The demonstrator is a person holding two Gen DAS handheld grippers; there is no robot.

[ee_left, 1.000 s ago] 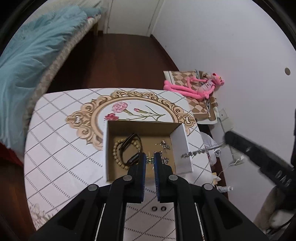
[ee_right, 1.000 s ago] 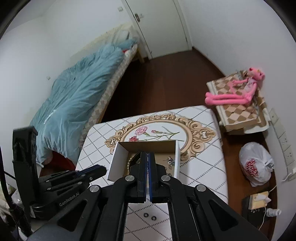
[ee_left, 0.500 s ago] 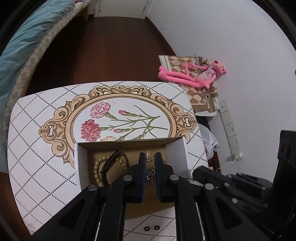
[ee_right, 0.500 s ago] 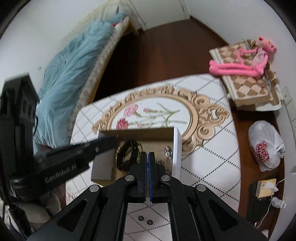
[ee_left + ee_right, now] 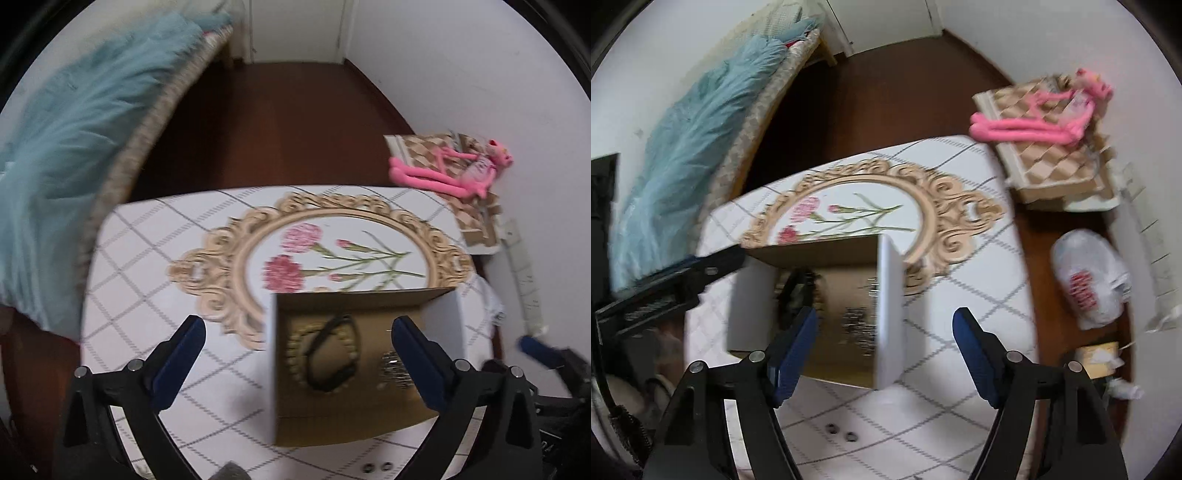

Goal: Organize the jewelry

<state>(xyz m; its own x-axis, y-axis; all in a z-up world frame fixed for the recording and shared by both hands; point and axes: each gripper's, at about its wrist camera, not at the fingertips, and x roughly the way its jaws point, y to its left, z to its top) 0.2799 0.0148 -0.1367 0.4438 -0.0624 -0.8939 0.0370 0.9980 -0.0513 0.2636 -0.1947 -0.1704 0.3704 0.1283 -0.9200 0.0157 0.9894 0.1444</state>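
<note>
An open cardboard box [image 5: 441,332] with white outer walls sits on the patterned table [image 5: 147,295]. Inside it lie a beaded bracelet [image 5: 293,354], a black band [image 5: 332,354] and silvery jewelry [image 5: 393,363]. My left gripper [image 5: 299,328] is wide open and empty above the box, its jaws straddling the left wall and the interior. In the right wrist view the box [image 5: 890,306] is blurred, with silvery jewelry [image 5: 857,321] inside. My right gripper [image 5: 886,325] is wide open and empty over the box's right wall.
Two small dark rings [image 5: 840,432] lie on the table near its front edge; they also show in the left wrist view [image 5: 376,466]. A bed with a blue quilt [image 5: 74,129] stands left. A pink plush toy [image 5: 1052,114] on a checkered box and a white plastic bag [image 5: 1089,280] are on the floor right.
Both grippers went from shut to wide open. Both cameras shifted over the box, and the views are motion-blurred.
</note>
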